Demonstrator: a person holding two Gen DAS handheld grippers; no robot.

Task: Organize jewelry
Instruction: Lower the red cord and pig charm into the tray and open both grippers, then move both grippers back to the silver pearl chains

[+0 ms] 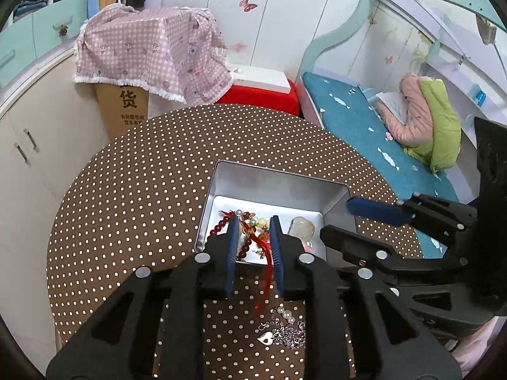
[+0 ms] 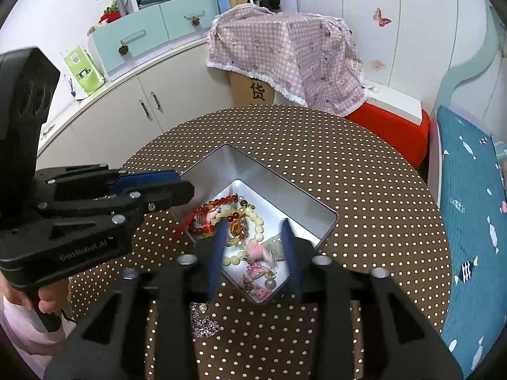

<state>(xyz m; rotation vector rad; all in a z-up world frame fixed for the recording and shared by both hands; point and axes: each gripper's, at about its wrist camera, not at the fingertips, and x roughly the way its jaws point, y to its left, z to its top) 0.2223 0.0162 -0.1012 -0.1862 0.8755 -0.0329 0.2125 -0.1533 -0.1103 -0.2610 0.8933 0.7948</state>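
A silver metal tin [image 1: 279, 183] [image 2: 286, 190] stands on the round polka-dot table [image 1: 142, 190]. It holds red and amber bead bracelets [image 1: 221, 224] [image 2: 218, 204], pale yellow beads [image 2: 258, 223], a clear stone [image 1: 302, 228] and pink charms [image 2: 256, 253]. My left gripper [image 1: 255, 221] is open over the tin's near edge, with a red ribbon [image 1: 266, 278] trailing out between its fingers. A silver chain with pearls and a heart pendant [image 1: 283, 329] [image 2: 204, 321] lies on the table beside the tin. My right gripper [image 2: 253, 224] is open above the tin.
A cardboard box under a pink checked cloth [image 1: 152, 53] stands behind the table. A red stool [image 1: 259, 96] and a bed with a teal cover [image 1: 364, 126] are to the right. White cabinets [image 2: 126, 107] are to the left.
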